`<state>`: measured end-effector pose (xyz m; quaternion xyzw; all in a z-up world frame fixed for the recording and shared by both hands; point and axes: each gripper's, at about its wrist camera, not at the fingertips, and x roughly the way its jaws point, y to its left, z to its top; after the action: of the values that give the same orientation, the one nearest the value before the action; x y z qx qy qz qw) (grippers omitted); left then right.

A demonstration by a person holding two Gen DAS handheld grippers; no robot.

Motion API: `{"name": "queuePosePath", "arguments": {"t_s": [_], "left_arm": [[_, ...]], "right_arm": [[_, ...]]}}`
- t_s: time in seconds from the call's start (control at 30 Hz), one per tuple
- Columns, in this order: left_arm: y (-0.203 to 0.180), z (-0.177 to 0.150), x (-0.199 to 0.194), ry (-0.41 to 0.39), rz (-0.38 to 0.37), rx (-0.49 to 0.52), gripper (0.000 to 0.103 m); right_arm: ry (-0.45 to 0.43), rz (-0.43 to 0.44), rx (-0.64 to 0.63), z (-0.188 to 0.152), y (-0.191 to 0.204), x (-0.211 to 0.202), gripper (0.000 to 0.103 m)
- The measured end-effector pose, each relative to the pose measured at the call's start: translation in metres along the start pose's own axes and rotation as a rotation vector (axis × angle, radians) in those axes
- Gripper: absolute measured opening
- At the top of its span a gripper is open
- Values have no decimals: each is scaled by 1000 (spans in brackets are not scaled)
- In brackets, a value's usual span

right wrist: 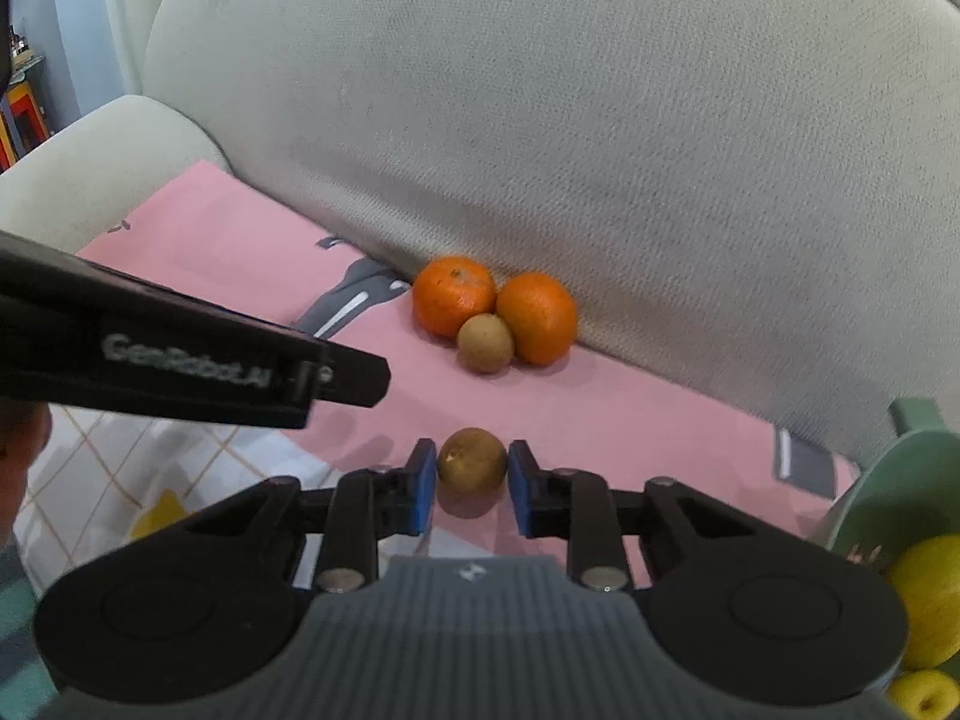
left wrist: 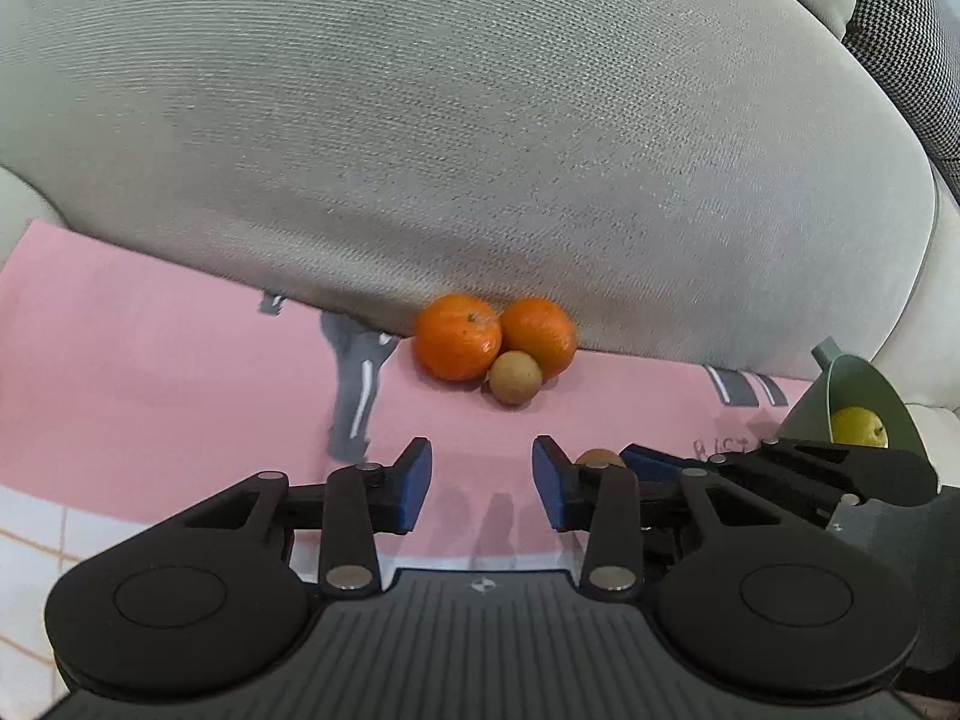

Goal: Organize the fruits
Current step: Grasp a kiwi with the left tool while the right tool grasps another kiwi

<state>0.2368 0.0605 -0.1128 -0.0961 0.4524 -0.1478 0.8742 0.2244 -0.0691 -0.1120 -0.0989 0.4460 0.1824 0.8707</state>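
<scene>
Ribbed cloth cushion (left wrist: 480,120); matt plastic bowl (left wrist: 864,387)

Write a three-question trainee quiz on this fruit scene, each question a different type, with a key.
1. True or false: the left tool holds an orange.
2. Multiple choice: the brown fruit between the right tool's blue pads sits on: A) the pink cloth B) the green bowl C) the sofa armrest.
3. Fill in: the small brown fruit against the sofa back touches ___ oranges, the left orange and the right orange.

Key: 1 false, it is open and empty. 2 A. 3 two.
</scene>
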Motion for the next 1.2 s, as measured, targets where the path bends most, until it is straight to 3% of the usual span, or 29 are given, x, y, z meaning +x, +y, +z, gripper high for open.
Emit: {"name": "queuePosePath", "arguments": {"t_s": [0.37,0.57,0.83,1.2], "left_arm": [[-12,7,36,-6,1,-49,45],[-17,10,55,4,20,-54,43],[-24,13,66,-2,35,-24,31],[-22,13,50,5,21,-22,28]], "right_arm": [[-1,-155,129,9,-22,15,22],[-7,-144,140,6,-25,19,22],[-21,-134,128,5,-28,19,22],[-16,-128,108,6,-23,11,22]]}}
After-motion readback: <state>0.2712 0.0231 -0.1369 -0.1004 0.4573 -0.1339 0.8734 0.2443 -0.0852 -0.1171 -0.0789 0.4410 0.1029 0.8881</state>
